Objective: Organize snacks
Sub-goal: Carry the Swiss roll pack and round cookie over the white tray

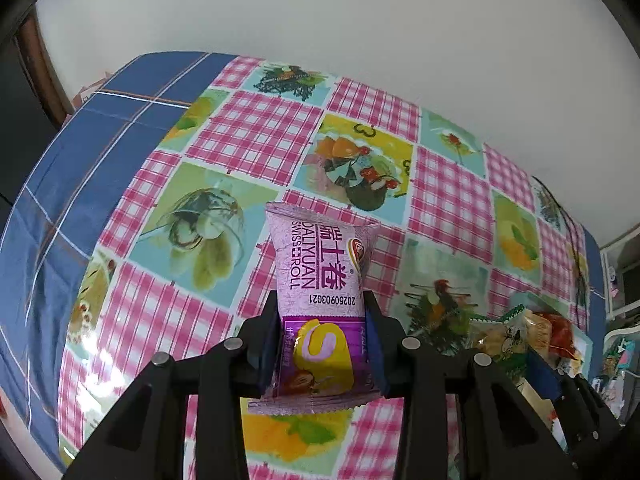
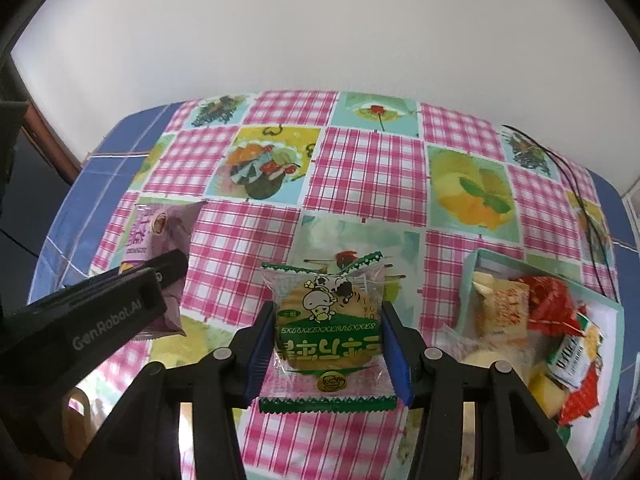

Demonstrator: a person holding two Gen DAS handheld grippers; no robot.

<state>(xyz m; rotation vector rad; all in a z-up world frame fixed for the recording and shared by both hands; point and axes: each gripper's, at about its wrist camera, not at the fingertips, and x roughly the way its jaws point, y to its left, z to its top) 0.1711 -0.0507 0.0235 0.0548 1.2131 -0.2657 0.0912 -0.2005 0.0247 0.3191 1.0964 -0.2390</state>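
My left gripper (image 1: 320, 312) is shut on a purple Swiss roll packet (image 1: 320, 280) and holds it above the checked tablecloth. The packet also shows in the right wrist view (image 2: 160, 236), with the left gripper's black arm (image 2: 100, 316) at the left. My right gripper (image 2: 326, 312) is shut on a green biscuit packet (image 2: 326, 320) with a cow cartoon, held above the table. That packet and the right gripper show at the right of the left wrist view (image 1: 508, 340).
A pale teal box (image 2: 468, 280) at the right holds several snack packets, red, white and yellow. A black cable (image 2: 580, 200) runs along the table's far right. The pink checked cloth (image 2: 360, 168) lies over a blue one (image 1: 100, 140). A white wall stands behind.
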